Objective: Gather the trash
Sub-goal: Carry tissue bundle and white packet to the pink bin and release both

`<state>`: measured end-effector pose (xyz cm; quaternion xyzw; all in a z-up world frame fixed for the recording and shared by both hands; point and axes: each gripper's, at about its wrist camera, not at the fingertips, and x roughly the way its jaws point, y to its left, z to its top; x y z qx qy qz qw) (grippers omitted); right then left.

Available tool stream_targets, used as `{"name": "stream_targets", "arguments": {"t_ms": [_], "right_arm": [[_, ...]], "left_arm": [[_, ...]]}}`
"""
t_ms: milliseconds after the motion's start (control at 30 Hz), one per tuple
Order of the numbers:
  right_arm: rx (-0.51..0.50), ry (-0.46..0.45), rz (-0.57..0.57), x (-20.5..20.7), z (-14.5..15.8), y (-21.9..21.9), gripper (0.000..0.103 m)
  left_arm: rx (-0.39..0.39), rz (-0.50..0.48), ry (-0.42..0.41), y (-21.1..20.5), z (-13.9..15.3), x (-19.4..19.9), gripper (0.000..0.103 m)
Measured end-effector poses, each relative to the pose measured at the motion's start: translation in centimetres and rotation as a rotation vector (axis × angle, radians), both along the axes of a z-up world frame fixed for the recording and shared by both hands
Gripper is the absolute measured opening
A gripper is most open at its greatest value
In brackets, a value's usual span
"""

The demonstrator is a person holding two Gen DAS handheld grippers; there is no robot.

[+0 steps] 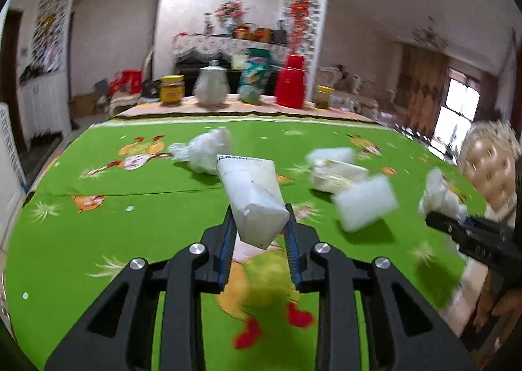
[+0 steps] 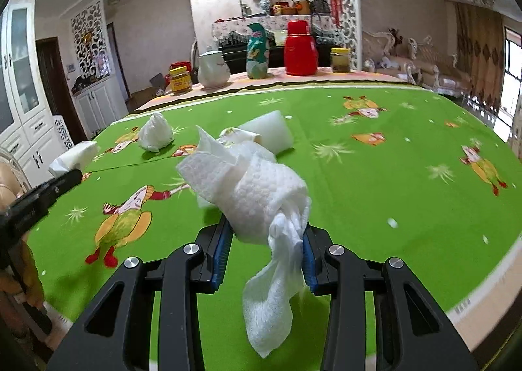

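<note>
Between my left gripper's [image 1: 261,224] jaws sits a white packet [image 1: 253,195] above the green tablecloth [image 1: 146,208] — its printed label too blurred to read — while my right gripper [image 2: 267,237] clamps crumpled tissue [image 2: 261,195], its tail hiding the cloth.

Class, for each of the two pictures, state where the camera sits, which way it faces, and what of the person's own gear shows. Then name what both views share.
Left wrist view: sits behind the left tongs, looking across the green tablecloth; they clamp a white packet.
Right wrist view: sits behind the right tongs, facing likewise; they clamp a crumpled paper towel.
Shared: the red flask, and each view glimpses the other tongs.
</note>
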<state>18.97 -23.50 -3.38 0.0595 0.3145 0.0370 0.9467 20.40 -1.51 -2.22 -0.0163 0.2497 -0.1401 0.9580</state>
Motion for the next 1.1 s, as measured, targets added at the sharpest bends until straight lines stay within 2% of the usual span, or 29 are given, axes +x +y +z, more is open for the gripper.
{"name": "stream_targets", "arguments": {"t_ms": [267,533,867,1100], "right_arm": [[0.017,-0.002,-0.027,-5.0,0.0,-2.2,0.037],[-0.042,-0.055,-0.134,-10.1,1.1,-6.1,0.037],[-0.078,-0.081,-0.331,-16.7,2.0,-12.9,0.037],[-0.134,-0.084,-0.475,-21.9,2.8,-17.1,0.037]], "left_arm": [[0.037,-0.157,0.06,-5.9,-0.8,-2.9,0.028],[0.076,-0.344,0.094,-13.0,-1.6,-5.1,0.028],[0.133,-0.612,0.031,-23.7,-0.7,-9.6,0.028],[0.13,-0.789,0.008,-30.2,-0.5,-13.7,0.028]]}}
